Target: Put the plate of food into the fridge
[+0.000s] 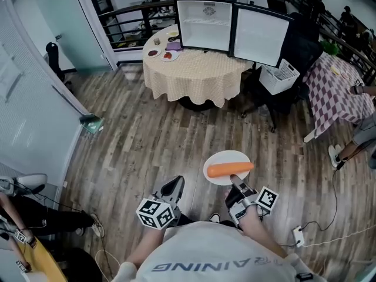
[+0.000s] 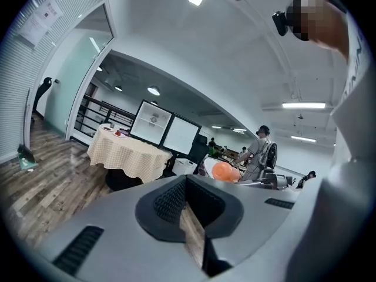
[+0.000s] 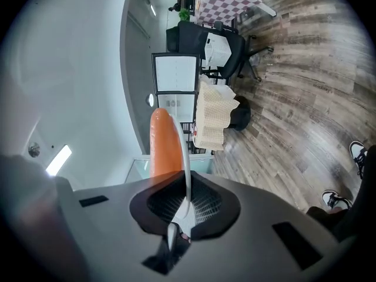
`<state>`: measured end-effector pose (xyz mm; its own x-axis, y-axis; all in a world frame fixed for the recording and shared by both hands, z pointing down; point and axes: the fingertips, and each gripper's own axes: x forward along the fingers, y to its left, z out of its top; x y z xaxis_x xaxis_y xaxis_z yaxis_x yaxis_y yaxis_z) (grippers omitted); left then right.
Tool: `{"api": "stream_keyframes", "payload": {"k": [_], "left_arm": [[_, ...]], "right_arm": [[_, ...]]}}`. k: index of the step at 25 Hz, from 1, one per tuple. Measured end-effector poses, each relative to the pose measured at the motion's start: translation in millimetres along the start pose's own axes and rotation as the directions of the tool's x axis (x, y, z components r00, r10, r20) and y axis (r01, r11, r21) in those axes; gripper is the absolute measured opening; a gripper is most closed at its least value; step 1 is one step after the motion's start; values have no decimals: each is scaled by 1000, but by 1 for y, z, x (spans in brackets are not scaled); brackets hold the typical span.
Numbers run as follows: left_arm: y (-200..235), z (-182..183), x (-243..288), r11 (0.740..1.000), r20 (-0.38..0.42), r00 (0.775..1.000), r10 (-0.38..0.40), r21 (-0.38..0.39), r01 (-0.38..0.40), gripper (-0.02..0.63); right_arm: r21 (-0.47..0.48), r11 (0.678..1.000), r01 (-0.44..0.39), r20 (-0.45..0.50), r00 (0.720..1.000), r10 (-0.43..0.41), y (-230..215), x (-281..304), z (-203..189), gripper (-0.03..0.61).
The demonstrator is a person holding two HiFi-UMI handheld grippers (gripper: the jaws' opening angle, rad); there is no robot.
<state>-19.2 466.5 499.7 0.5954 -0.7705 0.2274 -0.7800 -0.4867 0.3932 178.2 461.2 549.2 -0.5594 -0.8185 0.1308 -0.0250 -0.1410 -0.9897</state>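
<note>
A white plate (image 1: pixel 225 157) with an orange carrot (image 1: pixel 230 168) on it is held over the wooden floor, my right gripper (image 1: pixel 238 187) shut on its near rim. In the right gripper view the plate's edge (image 3: pixel 187 169) runs between the pads and the carrot (image 3: pixel 163 143) lies along it. My left gripper (image 1: pixel 174 187) hangs beside it at the left, shut on nothing; its view shows the carrot (image 2: pixel 223 171) to the right. The small white fridge (image 1: pixel 205 25) stands open on the round table (image 1: pixel 197 72) far ahead, its door (image 1: pixel 261 34) swung to the right.
Small dishes of food (image 1: pixel 167 54) lie on the table left of the fridge. A black chair with a white basket (image 1: pixel 281 75) stands right of the table, then a checkered table (image 1: pixel 335 93) and a person (image 1: pixel 358 134). A power strip (image 1: pixel 298 235) and cable lie at my right.
</note>
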Motion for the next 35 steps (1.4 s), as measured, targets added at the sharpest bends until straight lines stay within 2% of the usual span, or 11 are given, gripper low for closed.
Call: {"api": "stream_keyframes", "payload": {"k": [7,13,19,26,35], "left_arm": [[-23,-13,18,1000,-10,1000,12,-21,-13,6],[-15,-7,36,998,-2,1000,16,-64,-16,6],[21,9,69,998,-1,1000,17,-59,-17,6],[79,42,114,998,-8,1000,-21,-58,21,6],[165,90,150,996,-29,998,-58,-64,57,6]], "right_arm": [[15,1000,11,-31,999,-11,-12,-11,20,34],[16,1000,9,-44,999,-8,-11,5,35,34],[15,1000,11,-43,999,-10,-9,50,52,34],[-8,1000,3,-24,1000,-3,7,126,67,34],[-19,1000,9,0,1000,-9,34,224,66,34]]}}
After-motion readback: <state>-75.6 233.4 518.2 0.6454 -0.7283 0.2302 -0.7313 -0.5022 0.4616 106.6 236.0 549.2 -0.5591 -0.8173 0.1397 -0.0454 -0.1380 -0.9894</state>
